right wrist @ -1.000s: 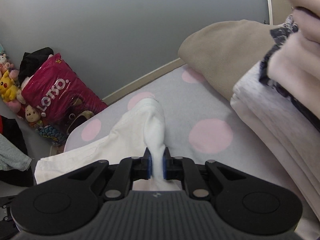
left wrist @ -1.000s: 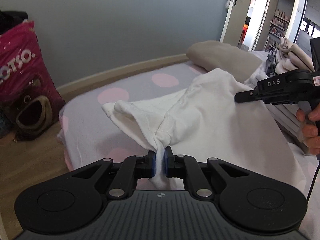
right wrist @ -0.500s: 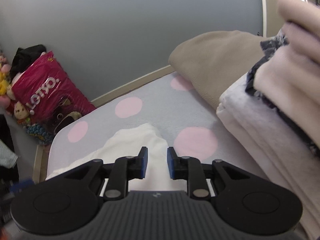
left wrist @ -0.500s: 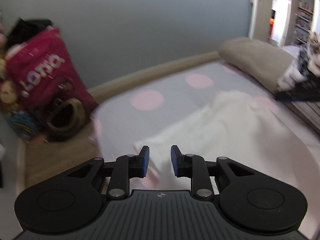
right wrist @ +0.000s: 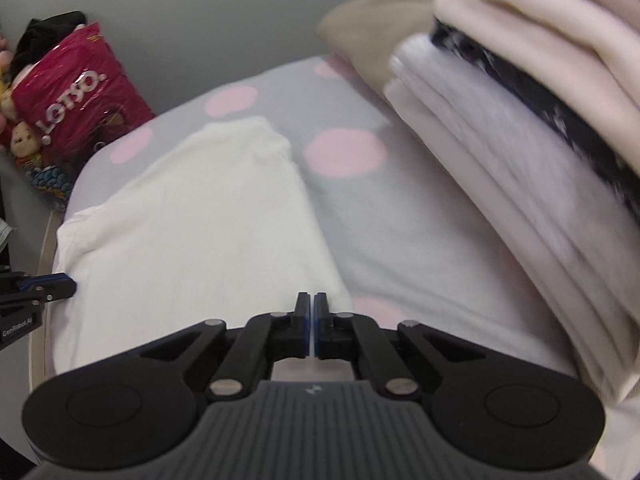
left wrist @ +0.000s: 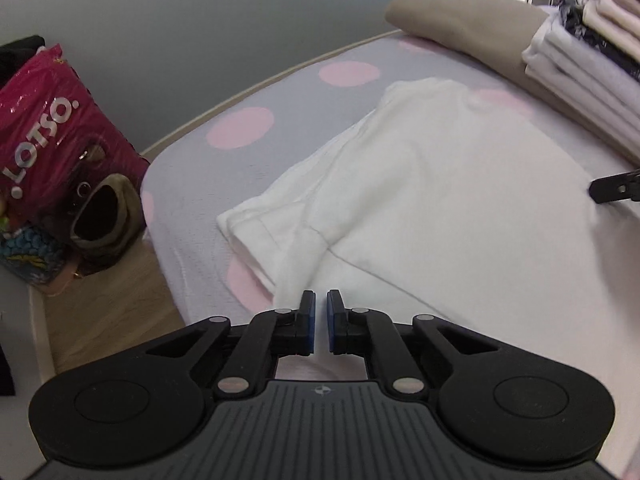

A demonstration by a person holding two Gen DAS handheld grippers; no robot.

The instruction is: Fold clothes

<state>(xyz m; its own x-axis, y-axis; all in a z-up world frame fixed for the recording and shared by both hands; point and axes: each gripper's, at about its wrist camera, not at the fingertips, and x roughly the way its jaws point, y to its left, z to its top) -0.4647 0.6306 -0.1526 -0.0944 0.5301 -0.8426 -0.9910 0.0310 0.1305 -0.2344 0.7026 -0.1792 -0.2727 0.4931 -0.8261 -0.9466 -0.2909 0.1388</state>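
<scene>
A white T-shirt [left wrist: 440, 184] lies flat on the grey bed with pink dots [left wrist: 188, 192], one short sleeve [left wrist: 272, 224] pointing to the bed's left edge. My left gripper [left wrist: 321, 312] hovers just behind that sleeve, its pads a narrow slit apart with nothing between them. In the right wrist view the same shirt [right wrist: 200, 216] is spread out ahead, and my right gripper [right wrist: 311, 308] is shut and empty above its near right edge. Each gripper's tip shows in the other's view: the right gripper [left wrist: 616, 190] and the left gripper [right wrist: 40, 286].
A tall stack of folded clothes [right wrist: 520, 140] stands close on the right, also seen as the stack [left wrist: 580, 68], beside a beige pillow [left wrist: 460, 16]. Off the bed's left edge are wooden floor [left wrist: 108, 304] and a red Lotso bag [left wrist: 48, 128] with toys.
Both grippers let go of the shirt, which dropped flat onto the bed. They opened, then closed again empty and drew back toward the shirt's near part.
</scene>
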